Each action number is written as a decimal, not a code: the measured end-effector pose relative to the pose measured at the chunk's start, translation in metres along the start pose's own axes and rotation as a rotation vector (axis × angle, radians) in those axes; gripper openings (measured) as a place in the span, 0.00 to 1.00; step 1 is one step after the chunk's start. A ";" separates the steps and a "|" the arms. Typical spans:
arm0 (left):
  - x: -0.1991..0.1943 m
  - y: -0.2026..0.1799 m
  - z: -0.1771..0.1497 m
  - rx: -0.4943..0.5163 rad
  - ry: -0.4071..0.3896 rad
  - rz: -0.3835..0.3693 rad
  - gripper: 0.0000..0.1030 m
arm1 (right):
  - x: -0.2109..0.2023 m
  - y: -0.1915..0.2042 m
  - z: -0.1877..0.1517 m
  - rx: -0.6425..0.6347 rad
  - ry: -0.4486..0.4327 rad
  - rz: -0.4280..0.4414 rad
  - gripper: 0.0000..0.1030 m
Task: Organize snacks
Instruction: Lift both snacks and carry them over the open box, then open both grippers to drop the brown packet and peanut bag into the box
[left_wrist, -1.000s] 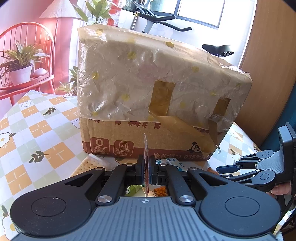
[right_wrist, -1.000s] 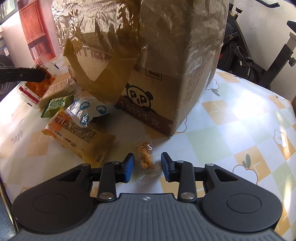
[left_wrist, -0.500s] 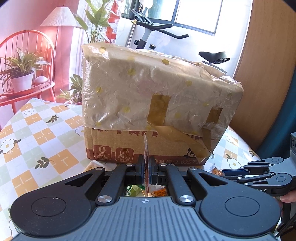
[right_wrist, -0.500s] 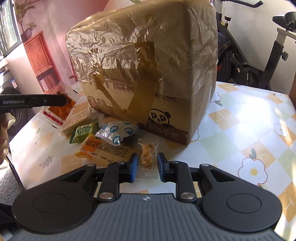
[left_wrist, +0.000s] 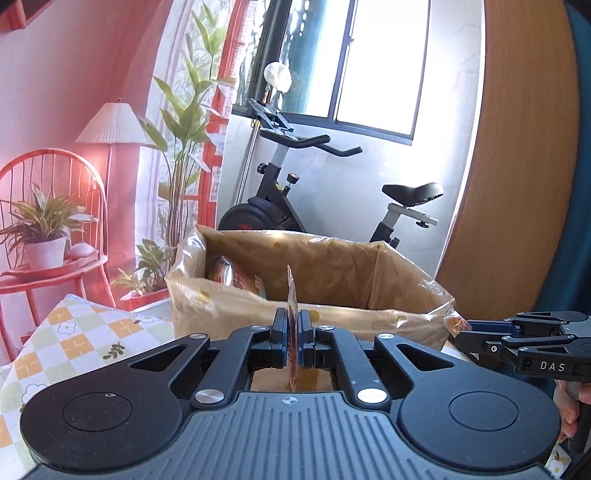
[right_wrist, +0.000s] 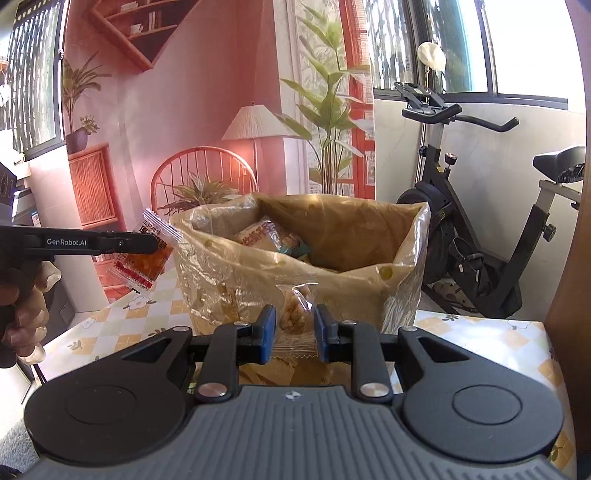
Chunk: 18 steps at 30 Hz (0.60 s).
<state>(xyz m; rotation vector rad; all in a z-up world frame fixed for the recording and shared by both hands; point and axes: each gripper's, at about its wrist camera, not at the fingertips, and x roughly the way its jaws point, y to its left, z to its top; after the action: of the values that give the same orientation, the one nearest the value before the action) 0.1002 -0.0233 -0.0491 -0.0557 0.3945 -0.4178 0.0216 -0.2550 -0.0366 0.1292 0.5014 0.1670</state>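
Observation:
A cardboard box lined with a brownish plastic bag (left_wrist: 332, 314) (right_wrist: 240, 269) stands open on the table, with several snack packs (right_wrist: 266, 236) inside. My left gripper (left_wrist: 293, 328) is shut on a flat red-orange snack packet (left_wrist: 291, 295), held edge-on near the box's near rim; the same packet (right_wrist: 147, 258) shows in the right wrist view, left of the box. My right gripper (right_wrist: 294, 328) is shut on a small clear packet of yellow snacks (right_wrist: 293, 310), held in front of the box's near wall, just below its rim.
The table has a checked flower-print cloth (left_wrist: 74, 343) (right_wrist: 480, 328). An exercise bike (left_wrist: 295, 206) (right_wrist: 480, 240) stands behind the box. A red chair with a potted plant (left_wrist: 40, 236) is at the left. A wooden panel (left_wrist: 517, 184) is at the right.
Both grippers have risen from table level with their packets to the box's rim. The view now looks into the open box; the snacks on the table are out of sight.

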 end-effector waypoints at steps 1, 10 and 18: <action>0.005 -0.002 0.008 0.002 -0.011 0.002 0.06 | 0.002 -0.002 0.008 -0.003 -0.007 -0.010 0.24; 0.079 -0.023 0.063 0.049 -0.009 0.046 0.06 | 0.080 -0.030 0.071 0.022 0.034 -0.123 0.24; 0.129 -0.028 0.065 0.067 0.083 0.088 0.06 | 0.119 -0.044 0.069 0.056 0.109 -0.202 0.24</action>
<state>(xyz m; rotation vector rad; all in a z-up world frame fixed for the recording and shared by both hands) 0.2233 -0.1029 -0.0318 0.0444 0.4627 -0.3466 0.1631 -0.2813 -0.0396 0.1233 0.6246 -0.0380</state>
